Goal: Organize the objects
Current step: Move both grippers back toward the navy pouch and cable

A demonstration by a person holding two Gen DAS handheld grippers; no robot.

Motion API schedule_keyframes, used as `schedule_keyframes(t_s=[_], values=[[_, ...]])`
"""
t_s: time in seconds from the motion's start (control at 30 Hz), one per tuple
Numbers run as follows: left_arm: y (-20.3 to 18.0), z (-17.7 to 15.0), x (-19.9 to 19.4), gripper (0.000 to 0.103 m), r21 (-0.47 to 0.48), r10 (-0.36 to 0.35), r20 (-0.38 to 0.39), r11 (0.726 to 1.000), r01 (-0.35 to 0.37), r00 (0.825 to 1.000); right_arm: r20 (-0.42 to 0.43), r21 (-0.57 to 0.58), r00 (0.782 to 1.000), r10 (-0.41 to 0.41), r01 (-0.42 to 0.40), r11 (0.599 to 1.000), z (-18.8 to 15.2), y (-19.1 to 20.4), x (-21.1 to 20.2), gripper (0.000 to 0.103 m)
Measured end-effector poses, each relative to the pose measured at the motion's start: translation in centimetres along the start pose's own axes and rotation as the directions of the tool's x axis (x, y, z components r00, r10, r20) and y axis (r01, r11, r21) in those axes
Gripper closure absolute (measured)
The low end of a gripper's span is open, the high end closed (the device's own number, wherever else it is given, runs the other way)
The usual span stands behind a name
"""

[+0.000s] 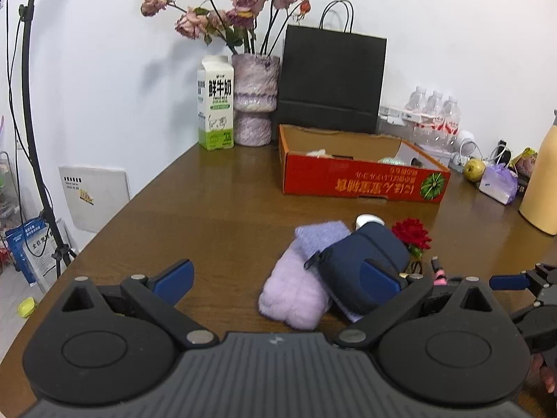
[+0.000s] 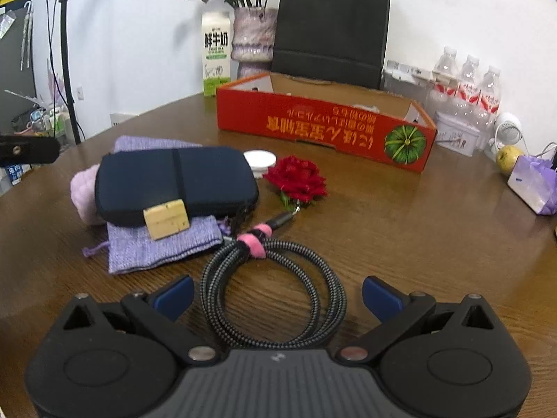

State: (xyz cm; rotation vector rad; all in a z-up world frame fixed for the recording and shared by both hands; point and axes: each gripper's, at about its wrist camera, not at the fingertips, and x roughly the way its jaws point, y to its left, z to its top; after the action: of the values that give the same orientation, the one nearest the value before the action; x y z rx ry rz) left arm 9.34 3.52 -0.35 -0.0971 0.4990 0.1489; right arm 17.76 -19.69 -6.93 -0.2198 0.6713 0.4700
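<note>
Brown wooden surface (image 1: 226, 209) carries a red cardboard tray (image 1: 362, 177) at the rear. Left wrist view: left gripper (image 1: 276, 280) fingers spread wide, empty — dark navy zip case (image 1: 362, 264) lies across a fluffy lilac pouch (image 1: 296, 292). Right wrist view: right gripper (image 2: 277, 296) fingers wide, empty, flanking a coiled braided black cable (image 2: 275, 299); a red fabric rose (image 2: 297, 179) sits just beyond.

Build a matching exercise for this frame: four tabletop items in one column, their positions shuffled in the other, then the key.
Items:
1. navy zippered fabric case
2. grey braided coiled cable
3. red fabric rose
4. green and white milk carton

Places:
A. beside the mottled purple vase
B. between the open right gripper fingers
C. on top of the lilac knitted pouch
D. in front of the red cardboard box

Pairs: 1-C, 2-B, 3-D, 4-A
</note>
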Motion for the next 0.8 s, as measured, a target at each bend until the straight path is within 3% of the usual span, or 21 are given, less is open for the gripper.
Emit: schedule_keyframes(t_s=[0.3,0.4,0.6,0.8], values=[[0.6,-0.4,0.3,0.000,0.006,-0.028,-0.010,1.000,0.028,1.000,-0.024,0.040,0.999,0.042,-0.041,0.998,0.3,-0.6,1.5,0.000],[0.5,-0.3,0.4,0.000,0.011,-0.037,-0.010,0.999,0.037,0.999,0.000,0.050,0.999,0.036,-0.036,0.998,0.5,-0.7,1.6,0.009],[0.3,-0.6,0.1,0.000,0.028,-0.029,-0.018,0.999,0.030,0.999,0.019,0.046,1.000,0.024,-0.025,0.999,0.2,-0.7,1.2,0.013],[-1.0,-0.2,0.5,0.000,0.057,-0.083,-0.023,0.995,0.084,0.996,0.058,0.027,0.998,-0.009,0.007,1.000,0.0,-1.1,0.7,0.014]])
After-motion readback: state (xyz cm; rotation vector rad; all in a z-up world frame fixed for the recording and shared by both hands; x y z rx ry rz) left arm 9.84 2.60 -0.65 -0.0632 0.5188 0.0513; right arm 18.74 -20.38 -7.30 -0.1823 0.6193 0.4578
